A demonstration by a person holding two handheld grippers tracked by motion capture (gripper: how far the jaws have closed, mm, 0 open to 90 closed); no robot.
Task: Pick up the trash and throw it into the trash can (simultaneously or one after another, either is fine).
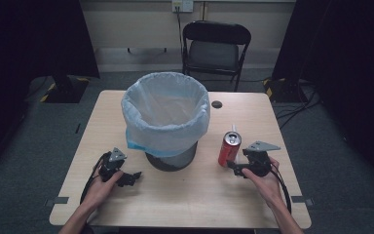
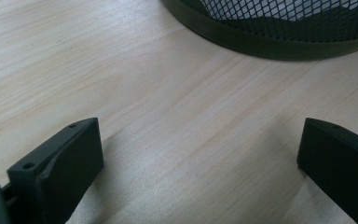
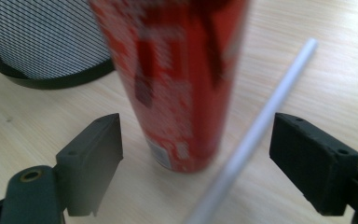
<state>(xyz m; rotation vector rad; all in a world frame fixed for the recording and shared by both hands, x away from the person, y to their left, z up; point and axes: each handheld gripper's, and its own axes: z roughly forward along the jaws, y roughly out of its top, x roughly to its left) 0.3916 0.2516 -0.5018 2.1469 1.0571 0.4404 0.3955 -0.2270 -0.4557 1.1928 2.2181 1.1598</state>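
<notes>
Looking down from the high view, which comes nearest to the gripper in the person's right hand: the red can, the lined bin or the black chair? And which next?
From the right gripper:
1. Red can, just ahead of its jaws.
2. Lined bin, at the table's middle, to its left.
3. Black chair, beyond the table's far edge.

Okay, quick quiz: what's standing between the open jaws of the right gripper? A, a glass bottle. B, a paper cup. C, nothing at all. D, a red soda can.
D: in the right gripper view a red soda can stands upright on the table between the spread jaws of the right gripper, not yet clamped, with a white straw slanting beside it.
</notes>
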